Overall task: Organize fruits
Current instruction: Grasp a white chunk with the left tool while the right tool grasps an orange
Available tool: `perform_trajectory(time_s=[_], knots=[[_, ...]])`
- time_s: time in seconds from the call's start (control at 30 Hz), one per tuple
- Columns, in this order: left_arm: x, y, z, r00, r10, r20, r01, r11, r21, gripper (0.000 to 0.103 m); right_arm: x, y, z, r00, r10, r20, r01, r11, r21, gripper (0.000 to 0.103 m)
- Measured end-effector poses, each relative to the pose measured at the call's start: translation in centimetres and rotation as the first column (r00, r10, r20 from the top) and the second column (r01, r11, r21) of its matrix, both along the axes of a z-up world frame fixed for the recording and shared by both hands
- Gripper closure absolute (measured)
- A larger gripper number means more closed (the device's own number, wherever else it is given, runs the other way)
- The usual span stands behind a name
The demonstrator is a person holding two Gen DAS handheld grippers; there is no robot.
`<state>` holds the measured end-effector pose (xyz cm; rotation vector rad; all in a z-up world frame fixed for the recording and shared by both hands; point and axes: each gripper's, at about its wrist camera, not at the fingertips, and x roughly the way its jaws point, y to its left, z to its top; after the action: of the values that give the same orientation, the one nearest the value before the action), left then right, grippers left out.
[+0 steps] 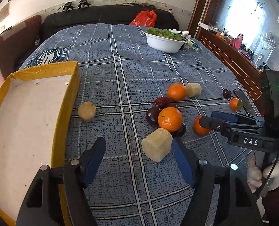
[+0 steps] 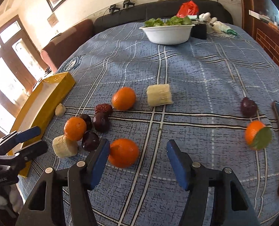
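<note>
Both jaws gape; left gripper [image 1: 139,150] beside pale chunk [image 1: 157,144].

White letters "DAS" stand on the black body of the right gripper [image 1: 205,121]. The tablecloth [image 1: 139,56] emblem's lettering is illegible.

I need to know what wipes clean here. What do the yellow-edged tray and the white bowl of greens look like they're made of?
Yellow-edged tray: probably cardboard; matte white floor with scuffs, walls wrapped in glossy, wrinkled yellow tape.
White bowl: smooth and evenly white with a thin rolled rim; plastic or foam seems likely, though ceramic cannot be ruled out.
</note>
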<state>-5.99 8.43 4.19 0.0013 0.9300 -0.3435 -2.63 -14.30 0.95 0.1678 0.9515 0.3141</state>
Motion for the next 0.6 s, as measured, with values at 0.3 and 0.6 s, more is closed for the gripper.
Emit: perform_trajectory(time_s=[0.3,0.6], knots=[[0.7,-3.3,-1.8,0.991,-0.128,-0.035,0.130,0.990,0.059,0.031,-0.1,2.3,-1.0,0.998,0.060,0.017,-0.059,0.997,-0.050,0.046],[0.3,-3.0,-2.0,0.996,-0.084,-0.027,0.084,0.996,0.025,0.061,-1.1,1.8,-0.7,0.999,0.053,-0.005,-0.053,0.998,-0.025,0.064]])
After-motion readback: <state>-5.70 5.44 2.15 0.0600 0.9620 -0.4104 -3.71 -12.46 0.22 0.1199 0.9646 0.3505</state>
